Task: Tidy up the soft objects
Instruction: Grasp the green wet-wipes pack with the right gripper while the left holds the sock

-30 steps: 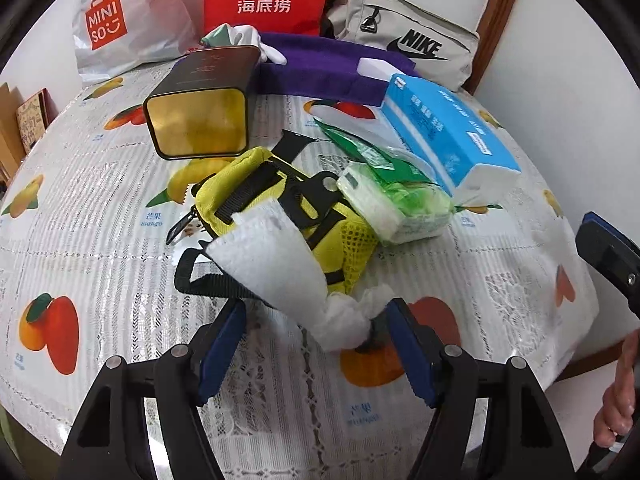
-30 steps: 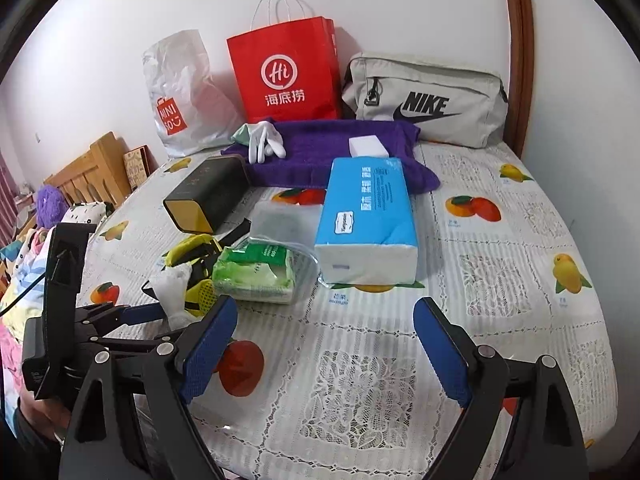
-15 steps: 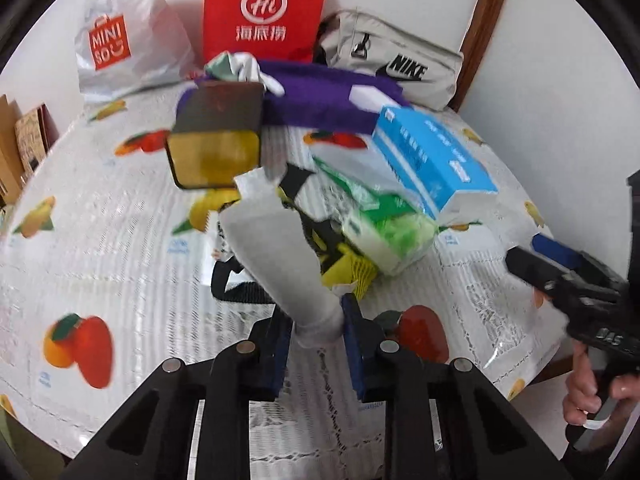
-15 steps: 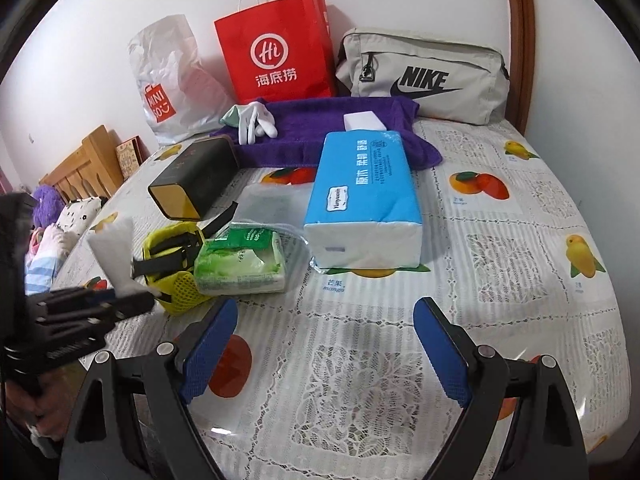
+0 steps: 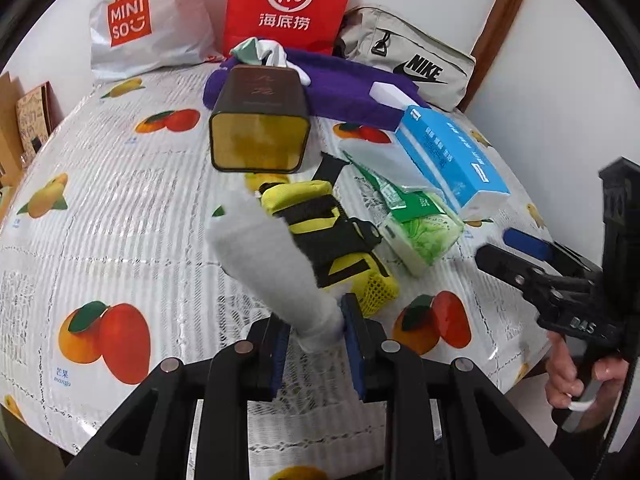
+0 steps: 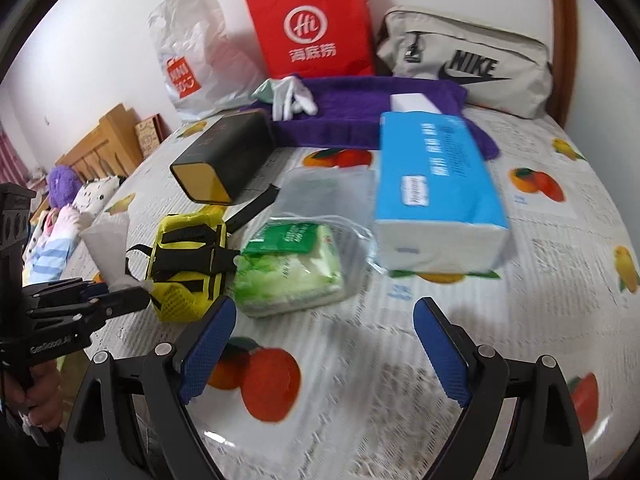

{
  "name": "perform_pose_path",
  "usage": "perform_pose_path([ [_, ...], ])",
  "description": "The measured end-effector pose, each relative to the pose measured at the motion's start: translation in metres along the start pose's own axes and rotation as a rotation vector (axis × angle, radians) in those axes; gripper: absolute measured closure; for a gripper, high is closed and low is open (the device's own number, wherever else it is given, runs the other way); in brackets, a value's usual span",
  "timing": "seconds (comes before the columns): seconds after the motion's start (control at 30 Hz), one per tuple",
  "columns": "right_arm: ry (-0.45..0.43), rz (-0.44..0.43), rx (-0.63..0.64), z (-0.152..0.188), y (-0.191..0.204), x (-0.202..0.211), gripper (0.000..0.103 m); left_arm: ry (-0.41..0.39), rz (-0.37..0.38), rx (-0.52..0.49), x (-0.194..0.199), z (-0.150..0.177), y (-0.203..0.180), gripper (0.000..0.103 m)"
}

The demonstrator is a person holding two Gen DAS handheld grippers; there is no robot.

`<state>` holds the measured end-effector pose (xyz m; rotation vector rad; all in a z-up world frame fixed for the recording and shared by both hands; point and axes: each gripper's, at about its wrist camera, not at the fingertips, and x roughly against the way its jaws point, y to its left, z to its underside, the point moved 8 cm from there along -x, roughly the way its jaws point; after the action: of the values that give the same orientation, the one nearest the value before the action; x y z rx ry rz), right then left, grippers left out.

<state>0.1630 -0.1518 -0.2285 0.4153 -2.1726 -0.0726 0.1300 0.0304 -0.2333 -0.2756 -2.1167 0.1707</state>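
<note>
Crowding table: pouch, tissue packs.

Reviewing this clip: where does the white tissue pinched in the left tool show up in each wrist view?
Left wrist view: the white tissue rises from bottom centre, pinched in the left tool, overlapping the yellow pouch.
Right wrist view: the tissue stands at the left edge, held by the left tool, beside the pouch.
Shared landmark: the black and gold tin behind the pouch.
</note>
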Motion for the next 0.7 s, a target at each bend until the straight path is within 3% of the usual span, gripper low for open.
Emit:
perform_pose_path([
  [0.13, 0.032, 0.003, 0.011, -0.004, 0.008, -0.018, 0.013, 0.001, -0.002, 0.026, -0.002, 0.001, 0.014, 0.079],
  [0.3, 0.057, 0.005, 0.035, -0.006, 0.02, -0.034, 0.013, 0.011, 0.054, 0.091, -0.003, 0.001, 0.032, 0.079],
  [0.5, 0.106, 0.049, 0.068, -0.004, 0.028, -0.061, 0.013, 0.008, 0.042, 0.115, -0.006, 0.003, 0.049, 0.079],
  [0.53, 0.108, 0.065, 0.072, -0.003, 0.027, -0.064, 0.014, 0.001, 0.043, 0.11, -0.004, 0.002, 0.05, 0.079],
  [0.6, 0.076, 0.07, 0.094, -0.004, 0.029, -0.059, 0.029, -0.015, 0.021, 0.096, -0.001, 0.001, 0.054, 0.082],
  [0.7, 0.093, 0.054, 0.1, 0.0, 0.027, -0.051, 0.029, -0.016, -0.035, 0.099, 0.001, 0.001, 0.065, 0.082],
])
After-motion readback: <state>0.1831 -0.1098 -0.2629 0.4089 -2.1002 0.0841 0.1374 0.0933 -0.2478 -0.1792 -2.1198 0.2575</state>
